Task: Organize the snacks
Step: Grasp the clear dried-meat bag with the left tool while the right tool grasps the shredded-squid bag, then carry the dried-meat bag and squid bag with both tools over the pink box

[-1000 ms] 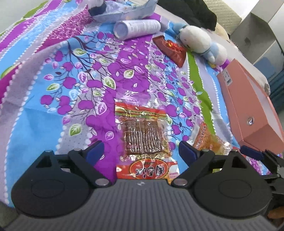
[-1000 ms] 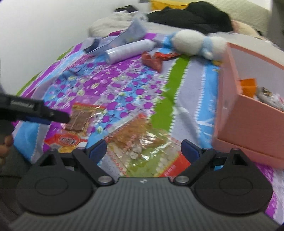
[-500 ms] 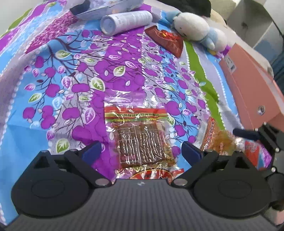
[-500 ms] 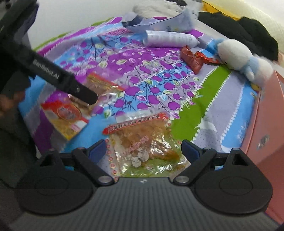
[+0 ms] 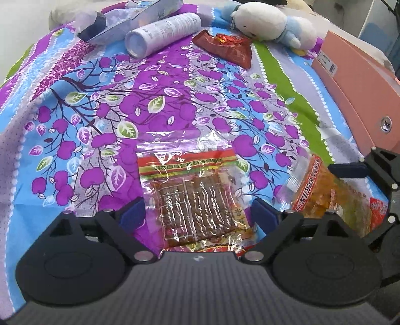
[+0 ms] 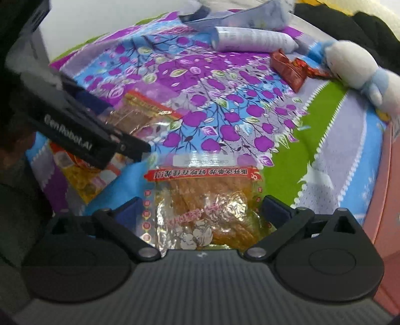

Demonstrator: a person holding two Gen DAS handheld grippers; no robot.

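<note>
**Both claws close in, one packet apiece**

Compared with a second ago, each claw has dropped lower and nearer to its own packet, so the packets now fill the gap between the fingers. The left gripper stands with its fingers spread wide, the brown snack packet lying flat on the bedspread directly between and ahead of them; neither pad appears to touch it. The right gripper is likewise spread, straddling the orange snack packet, which also lies flat and apart from both pads. From this I judge that both hands are lined up for a pickup and nothing is gripped yet.

The brown packet is a clear, crinkly pouch with a red and yellow printed band at its far end and dark ribbed strips inside. The orange one is a glossy see-through bag of golden pieces with a red lettered strip across its far end. Both look thin and slippery, so a pinch on the flat film may slide.

Off to the right of both claws sits the pink box, probably where the snacks belong. Well ahead lie a red wrapper, a white cylinder and a plush toy.
</note>
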